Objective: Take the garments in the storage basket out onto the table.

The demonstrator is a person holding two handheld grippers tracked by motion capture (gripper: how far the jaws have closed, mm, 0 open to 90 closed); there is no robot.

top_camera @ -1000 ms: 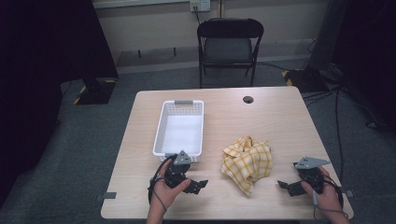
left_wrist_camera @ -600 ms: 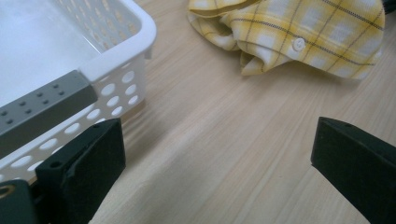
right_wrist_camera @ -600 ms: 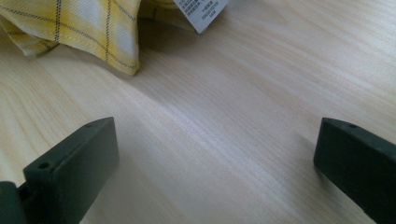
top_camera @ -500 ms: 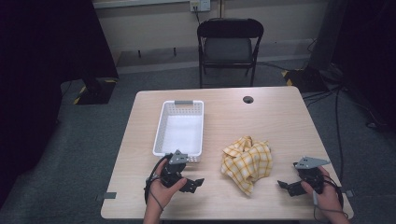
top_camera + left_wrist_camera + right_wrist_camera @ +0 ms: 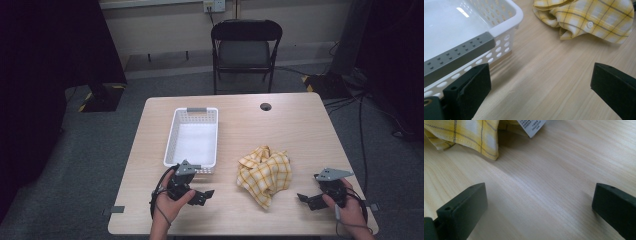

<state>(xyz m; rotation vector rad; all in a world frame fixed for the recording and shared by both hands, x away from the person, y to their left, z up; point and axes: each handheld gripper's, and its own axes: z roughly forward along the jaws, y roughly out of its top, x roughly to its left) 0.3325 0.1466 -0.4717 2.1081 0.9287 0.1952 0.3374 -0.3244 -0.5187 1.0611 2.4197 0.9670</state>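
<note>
A crumpled yellow checked shirt (image 5: 264, 172) lies on the wooden table (image 5: 280, 125), right of centre near the front. A white plastic basket (image 5: 192, 137) with a grey handle stands empty to its left. My left gripper (image 5: 206, 196) rests low at the front left, just before the basket's near end, jaws wide open with nothing between them. In the left gripper view the basket (image 5: 474, 32) is at upper left and the shirt (image 5: 589, 17) at upper right. My right gripper (image 5: 303, 198) stands open at the front right, beside the shirt (image 5: 469, 135), whose white label (image 5: 531, 126) shows.
A black folding chair (image 5: 245, 50) stands behind the table's far edge. A dark cable hole (image 5: 265, 106) sits near the back of the table. Cables trail on the floor at right. Bare wood lies between both grippers and around the shirt.
My left gripper has shifted slightly left and back toward the basket's near end. The right gripper and the shirt have stayed put.
</note>
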